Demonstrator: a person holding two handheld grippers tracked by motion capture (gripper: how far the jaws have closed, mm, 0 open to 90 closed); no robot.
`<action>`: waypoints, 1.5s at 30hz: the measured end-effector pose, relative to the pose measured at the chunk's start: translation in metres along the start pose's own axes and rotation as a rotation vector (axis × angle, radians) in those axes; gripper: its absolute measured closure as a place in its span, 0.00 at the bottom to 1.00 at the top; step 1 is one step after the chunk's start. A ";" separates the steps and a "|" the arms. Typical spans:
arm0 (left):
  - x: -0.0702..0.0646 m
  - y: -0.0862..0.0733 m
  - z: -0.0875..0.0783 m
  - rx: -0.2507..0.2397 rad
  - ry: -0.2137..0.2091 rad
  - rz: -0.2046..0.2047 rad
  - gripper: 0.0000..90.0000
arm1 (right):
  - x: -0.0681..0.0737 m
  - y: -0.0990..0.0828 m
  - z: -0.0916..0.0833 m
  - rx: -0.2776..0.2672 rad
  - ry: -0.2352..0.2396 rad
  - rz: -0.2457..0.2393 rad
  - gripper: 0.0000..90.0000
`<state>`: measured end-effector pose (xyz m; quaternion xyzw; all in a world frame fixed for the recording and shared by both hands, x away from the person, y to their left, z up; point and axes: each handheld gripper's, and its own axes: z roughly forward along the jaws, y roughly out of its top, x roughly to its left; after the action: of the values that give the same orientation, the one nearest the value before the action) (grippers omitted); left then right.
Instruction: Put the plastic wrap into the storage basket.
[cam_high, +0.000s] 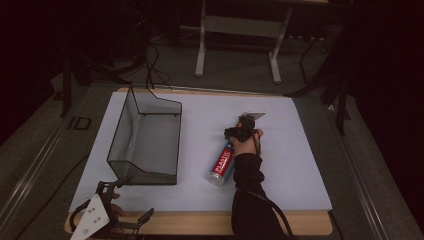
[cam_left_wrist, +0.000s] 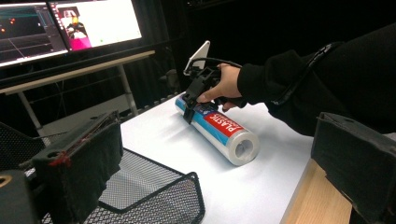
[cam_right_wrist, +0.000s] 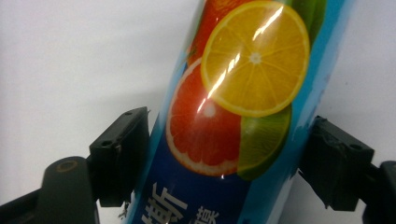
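- The right gripper (cam_high: 239, 134) comes down on the far end of a roll of plastic wrap (cam_high: 221, 164), with one jaw on each side, and the jaws look pressed on it
- The roll lies flat on the white sheet (cam_high: 295, 165), just beside a black wire basket (cam_high: 145, 137)
- The left gripper (cam_high: 131, 200) sits at the near edge of the table (cam_high: 200, 222), jaws spread wide with nothing between them

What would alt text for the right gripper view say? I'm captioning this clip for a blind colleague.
A roll of plastic wrap, its blue label printed with orange and lime slices, lies on a white table sheet between the right gripper's two black jaws, which press against its sides.
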<state>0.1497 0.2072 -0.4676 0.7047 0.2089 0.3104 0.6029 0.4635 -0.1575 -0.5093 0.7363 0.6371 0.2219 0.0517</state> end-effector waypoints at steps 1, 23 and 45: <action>0.000 0.000 0.000 0.001 0.000 0.000 0.03 | -0.001 0.000 0.000 -0.003 0.012 0.012 0.26; 0.001 0.000 -0.001 -0.001 0.007 0.000 0.03 | 0.046 -0.001 -0.014 0.005 -0.074 -0.388 0.35; 0.001 0.000 0.000 -0.004 0.008 -0.001 0.03 | 0.061 -0.037 -0.067 0.047 0.051 -1.114 0.35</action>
<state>0.1508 0.2080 -0.4673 0.7021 0.2111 0.3133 0.6036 0.4089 -0.1056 -0.4466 0.2837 0.9358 0.1644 0.1292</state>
